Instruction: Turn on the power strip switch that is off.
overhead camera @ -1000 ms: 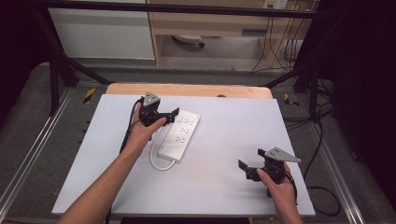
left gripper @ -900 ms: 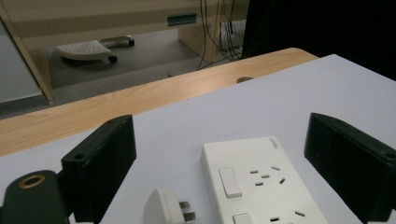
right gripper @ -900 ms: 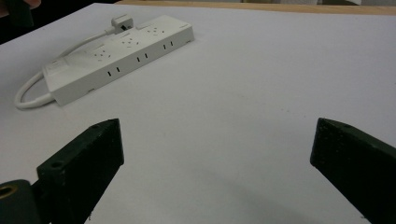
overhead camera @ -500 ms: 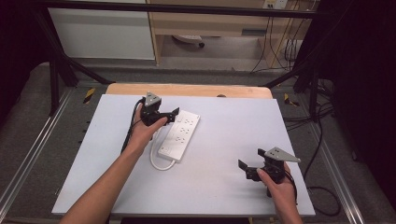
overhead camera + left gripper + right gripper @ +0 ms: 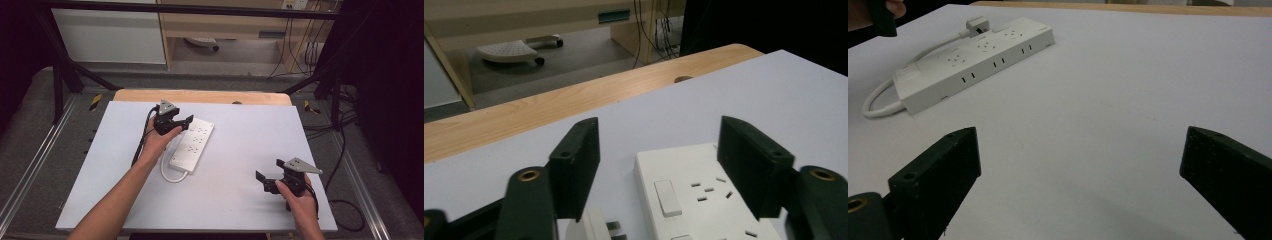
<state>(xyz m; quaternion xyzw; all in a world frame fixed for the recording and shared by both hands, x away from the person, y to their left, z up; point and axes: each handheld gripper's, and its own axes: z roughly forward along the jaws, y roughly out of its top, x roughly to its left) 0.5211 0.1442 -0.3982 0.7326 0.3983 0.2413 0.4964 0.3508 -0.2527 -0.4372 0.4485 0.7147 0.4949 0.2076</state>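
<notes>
A white power strip [image 5: 194, 144] lies slantwise on the white tabletop [image 5: 240, 135], its short cable [image 5: 170, 175] looping from the near end. My left gripper [image 5: 181, 121] hovers low at the strip's far end. In the left gripper view its jaws [image 5: 659, 137] have just been closing and stand partly open astride that end of the strip [image 5: 694, 200], pads not touching it. The white plug [image 5: 591, 225] lies below the left jaw. My right gripper [image 5: 270, 171] rests near the front right edge, open wide [image 5: 1083, 150] over bare table, with the strip [image 5: 973, 60] farther off.
A wooden table edge [image 5: 200, 96] with a small hole [image 5: 237, 103] runs behind the white top. Metal rails [image 5: 30, 170] flank the table. Cables [image 5: 345, 150] hang at the right. A cabinet and a chair base [image 5: 200, 44] stand on the floor behind.
The left gripper's jaws look slightly narrower at the strip's far end. Both hands stay about where they were.
</notes>
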